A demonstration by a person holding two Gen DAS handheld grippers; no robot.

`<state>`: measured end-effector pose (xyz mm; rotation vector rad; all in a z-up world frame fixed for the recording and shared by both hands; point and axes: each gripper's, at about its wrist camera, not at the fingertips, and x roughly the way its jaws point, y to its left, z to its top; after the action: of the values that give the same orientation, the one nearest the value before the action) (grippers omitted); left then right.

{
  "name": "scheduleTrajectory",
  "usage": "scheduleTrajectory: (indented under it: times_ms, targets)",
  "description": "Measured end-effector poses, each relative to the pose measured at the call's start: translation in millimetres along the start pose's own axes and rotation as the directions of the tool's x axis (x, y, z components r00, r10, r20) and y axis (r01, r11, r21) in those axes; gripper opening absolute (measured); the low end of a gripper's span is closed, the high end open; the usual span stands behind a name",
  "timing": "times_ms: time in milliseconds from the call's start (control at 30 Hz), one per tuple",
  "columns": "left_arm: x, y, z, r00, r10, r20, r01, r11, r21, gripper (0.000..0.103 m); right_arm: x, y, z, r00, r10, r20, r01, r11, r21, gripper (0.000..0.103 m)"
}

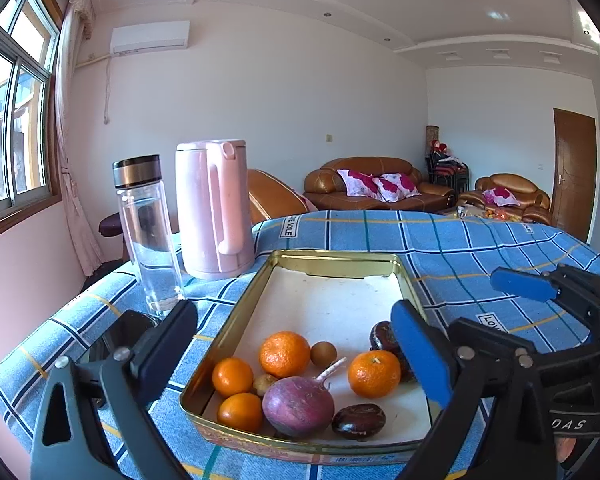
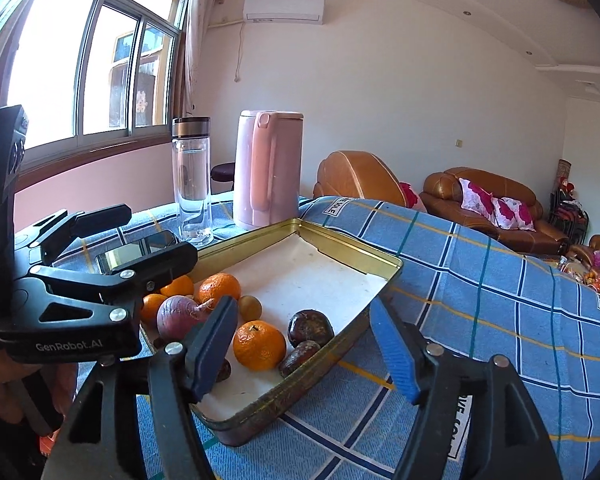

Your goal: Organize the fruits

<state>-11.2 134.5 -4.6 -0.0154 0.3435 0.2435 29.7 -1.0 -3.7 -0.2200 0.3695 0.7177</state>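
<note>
A gold tin tray (image 1: 228, 332) (image 2: 352, 246) lies on the blue checked cloth. In its near end lie several oranges (image 1: 285, 354) (image 2: 259, 345), a purple radish (image 1: 299, 406) (image 2: 180, 316), dark brown fruits (image 1: 358, 421) (image 2: 310, 327) and small tan fruits (image 1: 323, 354) (image 2: 250, 308). My left gripper (image 1: 296, 354) is open and empty, straddling the tray's near end; it also shows in the right wrist view (image 2: 152, 236). My right gripper (image 2: 304, 354) is open and empty over the tray's near right rim; it also shows in the left wrist view (image 1: 532, 284).
A pink kettle (image 1: 214, 208) (image 2: 268, 168) and a clear water bottle (image 1: 148, 236) (image 2: 192, 180) stand behind the tray at the left. A phone (image 2: 140, 250) lies left of the tray. The cloth's edges drop off at left and back.
</note>
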Motion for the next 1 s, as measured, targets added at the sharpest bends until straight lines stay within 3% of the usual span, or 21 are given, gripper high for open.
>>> scheduleTrajectory:
  times_ms: [1000]
  targets:
    - [-10.7,-15.4,4.3,1.000,0.004,0.015,-0.004,0.999,0.041,0.103,-29.2,-13.6,-1.8,0.997,-0.049,0.053,0.047,0.998,0.041,0.075]
